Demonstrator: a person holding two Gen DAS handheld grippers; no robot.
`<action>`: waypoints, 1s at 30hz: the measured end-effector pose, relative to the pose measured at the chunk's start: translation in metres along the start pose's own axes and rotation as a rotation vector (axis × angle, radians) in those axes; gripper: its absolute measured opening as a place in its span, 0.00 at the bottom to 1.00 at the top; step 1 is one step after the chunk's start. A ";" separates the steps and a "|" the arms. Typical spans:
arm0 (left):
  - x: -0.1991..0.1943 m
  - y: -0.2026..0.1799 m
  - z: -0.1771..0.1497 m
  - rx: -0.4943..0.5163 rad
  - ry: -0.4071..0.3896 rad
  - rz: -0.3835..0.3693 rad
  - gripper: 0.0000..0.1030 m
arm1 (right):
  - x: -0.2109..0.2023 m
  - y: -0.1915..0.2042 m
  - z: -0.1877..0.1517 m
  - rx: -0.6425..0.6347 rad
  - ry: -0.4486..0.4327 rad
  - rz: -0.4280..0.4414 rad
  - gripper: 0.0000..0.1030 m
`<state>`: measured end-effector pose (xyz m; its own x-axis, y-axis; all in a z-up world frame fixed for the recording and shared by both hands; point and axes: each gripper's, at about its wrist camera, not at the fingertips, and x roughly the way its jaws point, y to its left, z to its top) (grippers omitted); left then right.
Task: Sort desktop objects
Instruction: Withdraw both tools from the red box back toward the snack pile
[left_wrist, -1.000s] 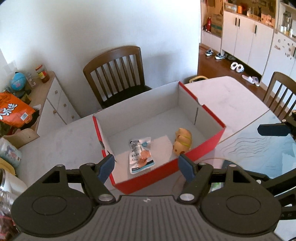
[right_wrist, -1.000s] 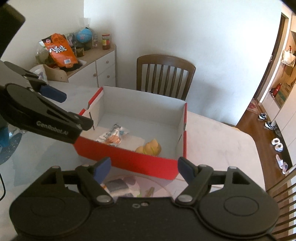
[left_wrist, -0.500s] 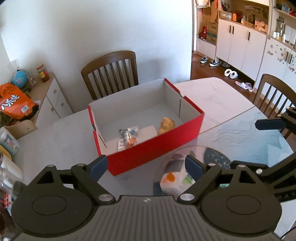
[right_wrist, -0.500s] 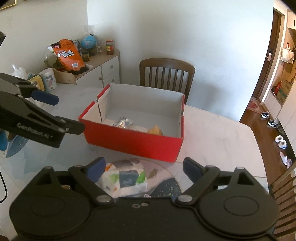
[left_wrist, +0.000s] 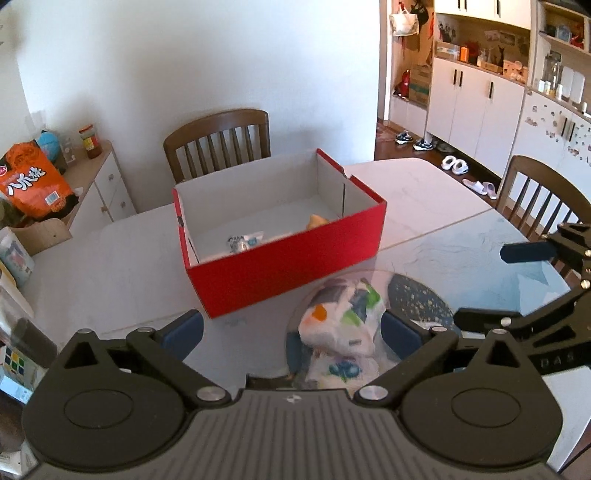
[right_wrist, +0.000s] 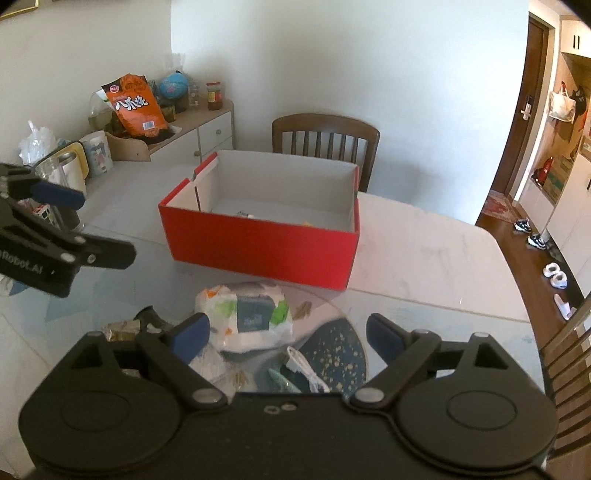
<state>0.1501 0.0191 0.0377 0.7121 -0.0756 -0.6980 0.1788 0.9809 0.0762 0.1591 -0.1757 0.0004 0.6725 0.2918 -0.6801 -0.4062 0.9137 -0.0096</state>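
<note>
A red box (left_wrist: 295, 254) with white inside stands on the table; it also shows in the right wrist view (right_wrist: 258, 247). Inside lie a snack packet (left_wrist: 243, 242) and a yellow toy (left_wrist: 317, 220). A white tissue pack (left_wrist: 340, 317) with coloured print lies on a round glass plate in front of the box; it also shows in the right wrist view (right_wrist: 247, 314). My left gripper (left_wrist: 291, 328) is open and empty, above the table near the pack. My right gripper (right_wrist: 284, 332) is open and empty, just behind the pack.
A white cable (right_wrist: 306, 369) and a small wrapped item (right_wrist: 122, 328) lie near the plate (right_wrist: 332, 343). Wooden chairs (left_wrist: 218, 140) stand behind and right of the table. A side cabinet (right_wrist: 192, 129) holds an orange snack bag, jars and a globe.
Both grippers have pulled back and up from the box. The tissue pack and the plate have come into view in front of the box. Both stay open.
</note>
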 end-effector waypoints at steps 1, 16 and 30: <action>-0.001 -0.001 -0.004 0.000 -0.003 -0.001 1.00 | 0.000 0.000 -0.003 0.001 -0.001 0.001 0.89; 0.004 0.006 -0.061 0.015 0.021 0.006 1.00 | 0.003 0.012 -0.036 -0.043 -0.008 -0.016 0.86; 0.020 0.023 -0.104 0.065 -0.009 -0.012 1.00 | 0.023 0.024 -0.054 -0.052 0.021 -0.014 0.83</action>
<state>0.0984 0.0590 -0.0487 0.7156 -0.0894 -0.6928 0.2308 0.9663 0.1138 0.1314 -0.1624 -0.0555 0.6650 0.2729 -0.6952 -0.4290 0.9015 -0.0564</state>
